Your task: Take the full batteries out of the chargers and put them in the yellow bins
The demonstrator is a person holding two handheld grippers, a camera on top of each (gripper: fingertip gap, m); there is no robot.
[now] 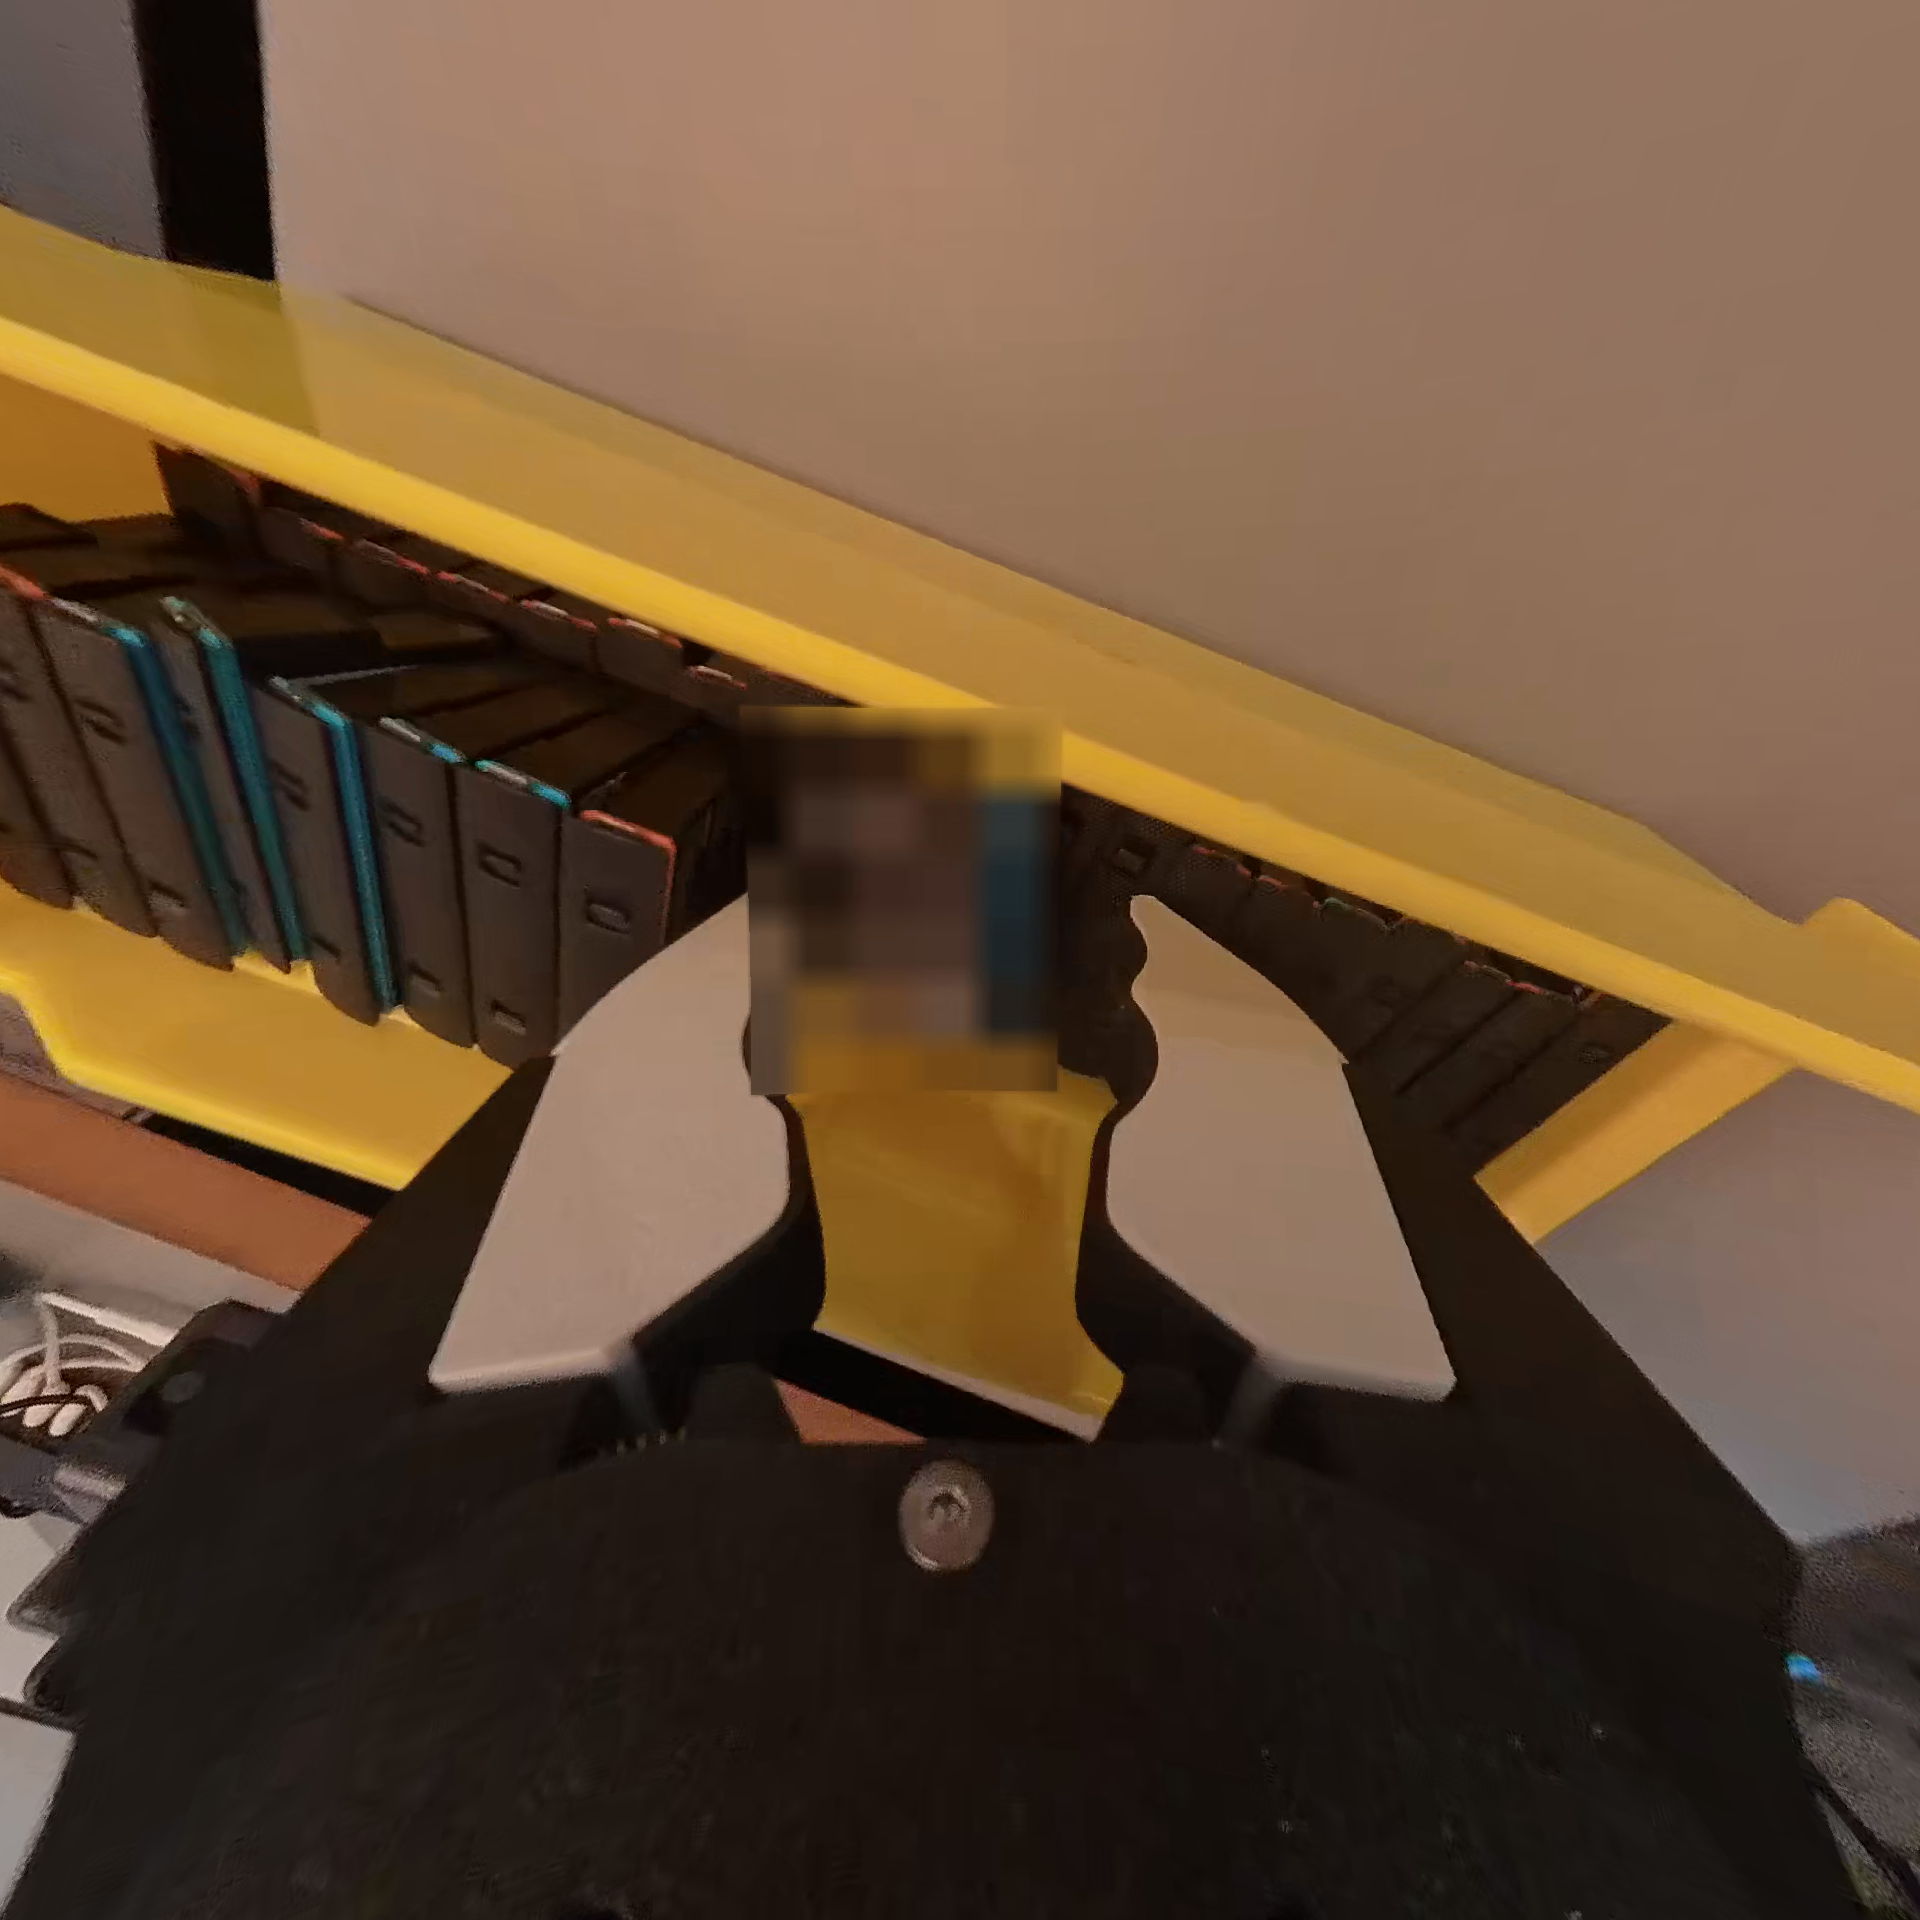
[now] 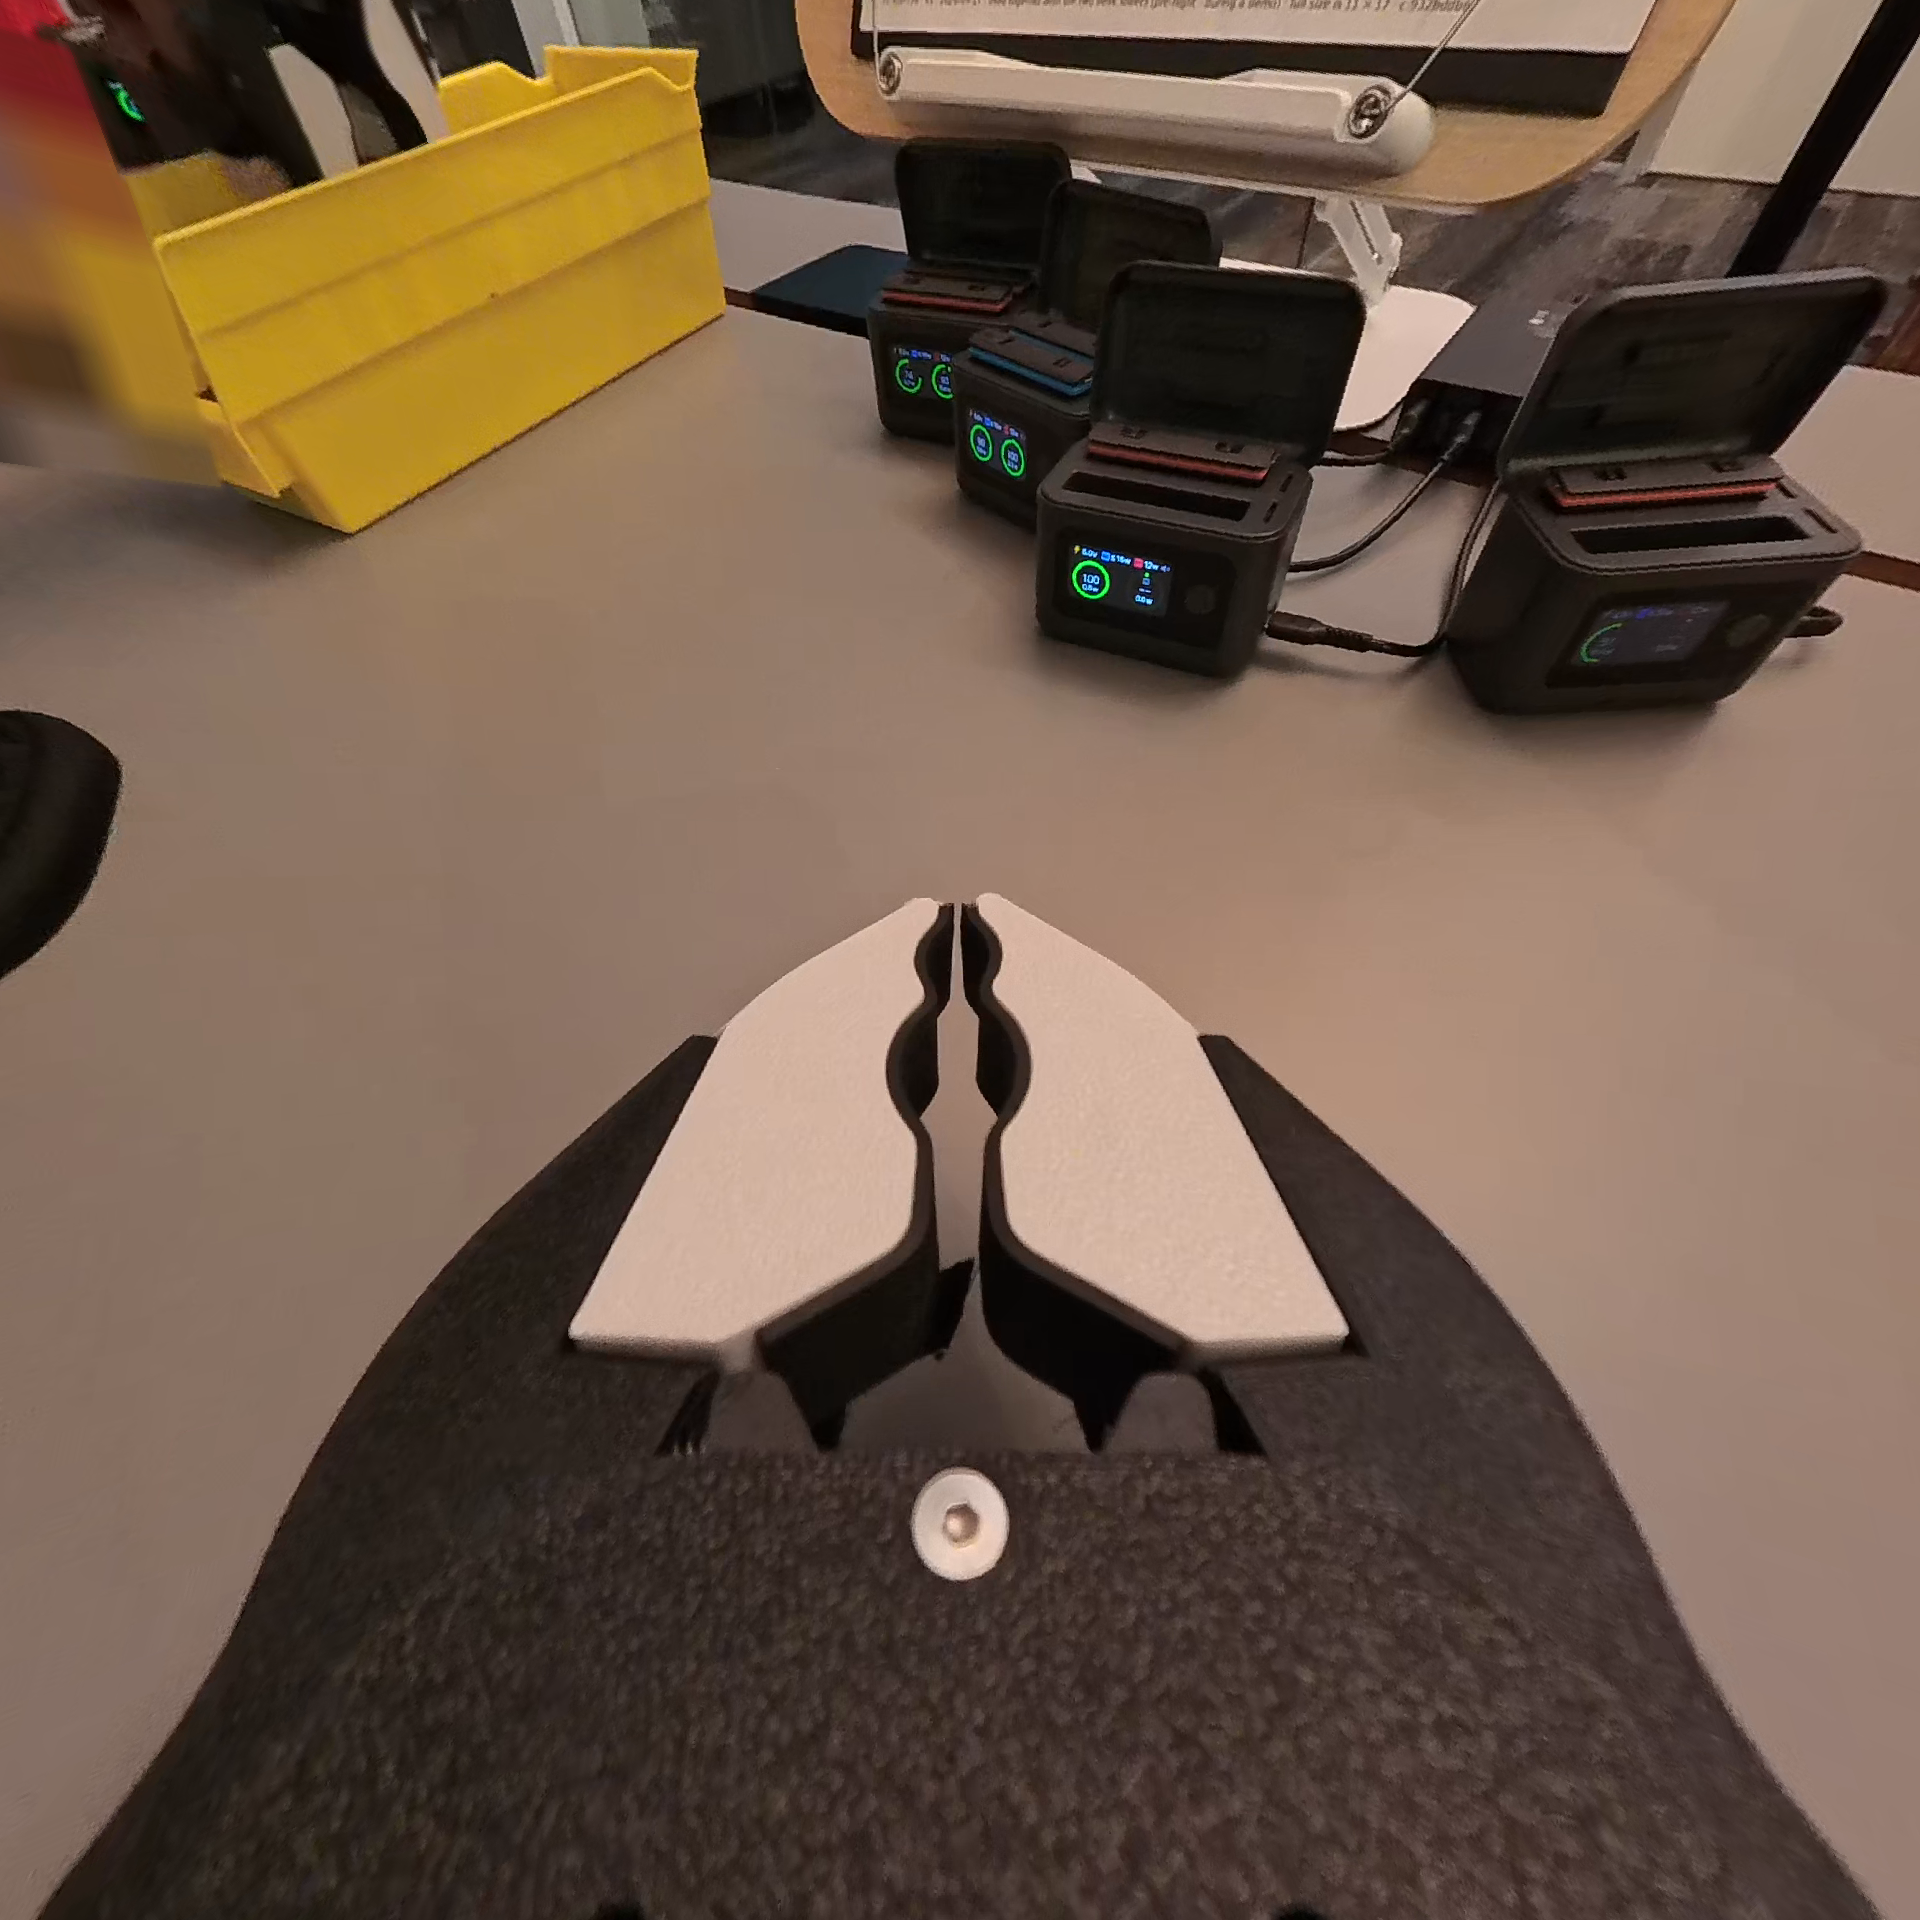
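In the left wrist view, my left gripper is shut on a black battery with a blue edge, partly hidden by a mosaic patch. It holds the battery over the yellow bin, which holds several upright black batteries. My right gripper is shut and empty, low over the grey table. The yellow bin stands at the back left. Several open chargers stand at the back right; the nearest ones each hold a red-edged battery.
Two more chargers stand behind, one with a blue-edged battery. Cables run to a black power hub. A white stand with a wooden board is at the back. A black object lies at the left edge. About 45 cm separates my left fingertips from my right.
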